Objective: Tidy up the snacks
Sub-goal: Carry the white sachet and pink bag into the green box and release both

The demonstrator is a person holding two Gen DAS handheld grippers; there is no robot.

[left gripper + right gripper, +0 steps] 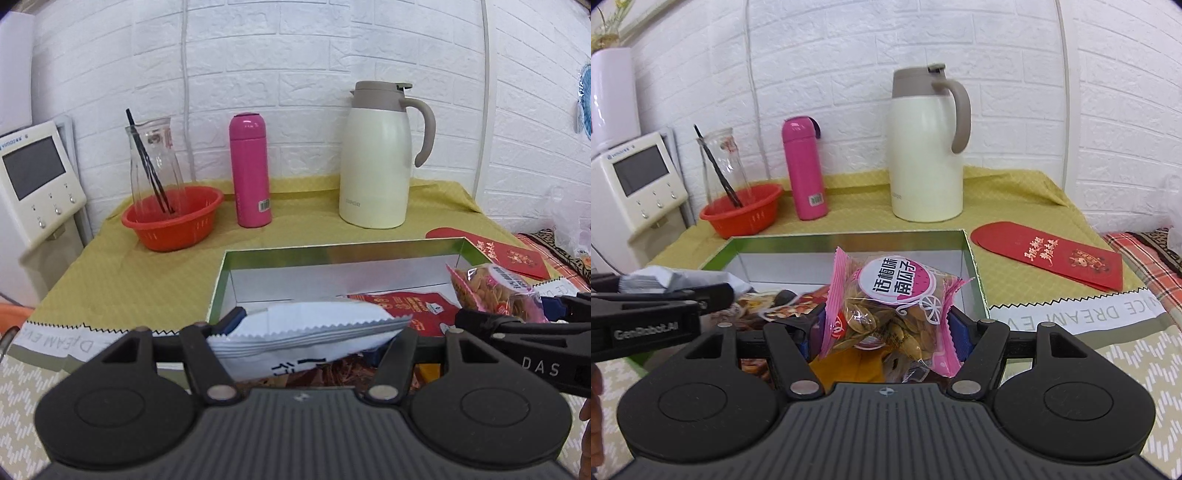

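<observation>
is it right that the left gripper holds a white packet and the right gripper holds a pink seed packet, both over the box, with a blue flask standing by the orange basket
Not quite: the flask is pink, not blue, as the right wrist view shows. The rest holds: the left gripper holds the white packet, the right gripper holds the pink seed packet, both over the box, and the flask stands by the orange basket.

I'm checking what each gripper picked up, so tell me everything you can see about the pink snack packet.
The pink snack packet is a clear-windowed plastic bag with pink crimped ends, filled with pale seeds, bearing a round pink and white label with Chinese characters. It looks sealed and full. The right gripper clamps it by both sides, upright, above the near end of the silver-lined box, over other snacks.
</observation>
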